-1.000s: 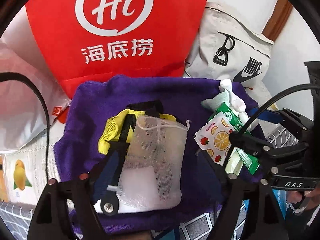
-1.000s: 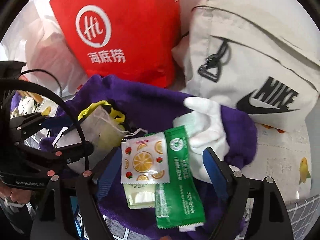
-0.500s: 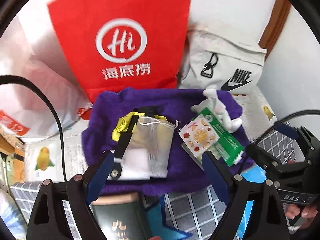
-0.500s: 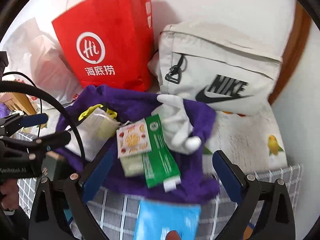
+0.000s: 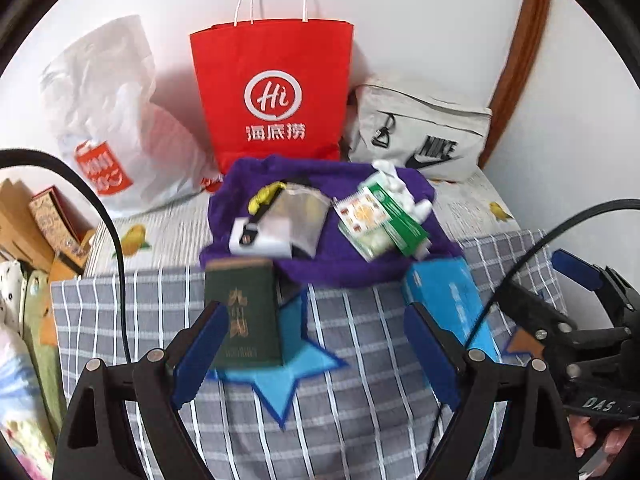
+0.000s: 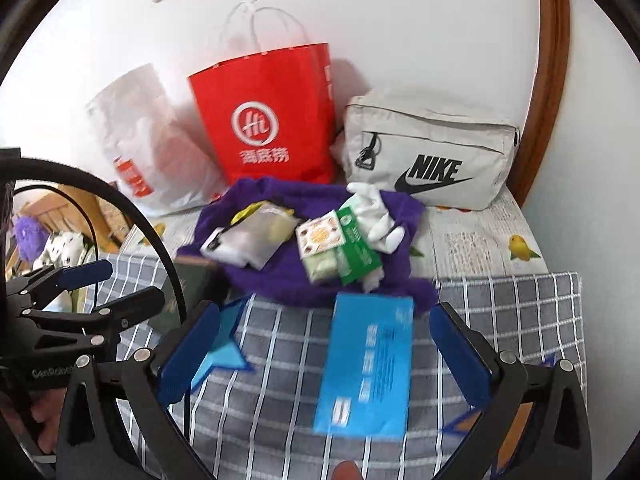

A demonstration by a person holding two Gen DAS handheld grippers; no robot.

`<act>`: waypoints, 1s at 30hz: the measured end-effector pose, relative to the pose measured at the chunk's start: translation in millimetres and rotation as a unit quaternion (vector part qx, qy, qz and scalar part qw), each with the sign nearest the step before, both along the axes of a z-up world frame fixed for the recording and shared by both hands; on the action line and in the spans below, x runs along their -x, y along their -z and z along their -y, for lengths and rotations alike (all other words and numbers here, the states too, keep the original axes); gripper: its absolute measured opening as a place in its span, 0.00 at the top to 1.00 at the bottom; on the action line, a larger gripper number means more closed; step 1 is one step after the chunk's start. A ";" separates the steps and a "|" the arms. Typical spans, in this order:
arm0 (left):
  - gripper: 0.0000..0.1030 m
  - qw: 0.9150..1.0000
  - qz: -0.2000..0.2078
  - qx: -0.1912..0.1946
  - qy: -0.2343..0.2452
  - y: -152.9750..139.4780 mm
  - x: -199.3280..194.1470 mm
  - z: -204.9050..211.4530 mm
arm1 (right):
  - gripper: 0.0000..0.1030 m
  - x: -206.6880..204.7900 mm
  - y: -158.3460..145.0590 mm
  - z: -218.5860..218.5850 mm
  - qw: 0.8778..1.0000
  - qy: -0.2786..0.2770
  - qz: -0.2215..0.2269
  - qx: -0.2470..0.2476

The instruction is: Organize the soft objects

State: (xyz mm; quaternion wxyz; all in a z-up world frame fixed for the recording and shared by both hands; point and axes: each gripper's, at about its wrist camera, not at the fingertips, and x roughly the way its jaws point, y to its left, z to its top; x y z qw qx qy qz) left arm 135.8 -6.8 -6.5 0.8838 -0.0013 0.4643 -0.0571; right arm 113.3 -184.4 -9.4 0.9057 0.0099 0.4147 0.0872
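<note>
A purple towel [image 5: 344, 268] [image 6: 276, 284] lies on the bed with small items on it: a mesh drawstring pouch [image 5: 296, 220] [image 6: 260, 236], an orange-print sachet [image 5: 360, 212] [image 6: 320, 236], a green packet [image 5: 400, 220] [image 6: 358, 248] and a white glove [image 5: 404, 188] [image 6: 376, 216]. My left gripper [image 5: 316, 348] is open and empty, above a dark green booklet [image 5: 244, 316]. My right gripper [image 6: 324, 344] is open and empty, above a blue packet [image 6: 368, 368] [image 5: 448, 304].
A red paper bag [image 5: 272, 96] [image 6: 264, 120], a grey Nike bag [image 5: 420, 132] [image 6: 428, 160] and a white plastic bag [image 5: 108, 120] stand against the wall. A blue star shape [image 5: 288, 376] lies on the checked cloth [image 5: 360, 420]. Boxes [image 5: 36, 220] sit at the left.
Both grippers have pulled back and up from the purple towel. The green booklet, blue packet and checked cloth have come into view.
</note>
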 end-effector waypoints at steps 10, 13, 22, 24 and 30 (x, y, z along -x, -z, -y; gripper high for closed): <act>0.14 0.997 0.045 -0.029 -0.053 -13.9 97.1 0.3 | 0.00 77.2 -1.7 -1.2 1.000 -0.001 0.007 -0.023; 0.14 0.995 0.056 -0.046 -0.064 -16.9 117.0 3.4 | 0.00 95.6 -4.6 -2.0 1.000 0.005 0.018 -0.013; 0.14 0.994 0.079 -0.037 -0.064 -27.4 154.8 7.2 | 0.00 133.7 -11.8 3.9 0.999 0.009 0.042 -0.008; 0.14 0.994 0.081 -0.040 -0.061 -28.4 157.6 10.7 | 0.00 137.7 -14.0 4.9 0.999 0.013 0.049 0.002; 0.14 0.994 0.082 -0.035 -0.058 -29.5 161.0 17.0 | 0.00 143.6 -17.5 9.2 0.998 0.024 0.055 0.011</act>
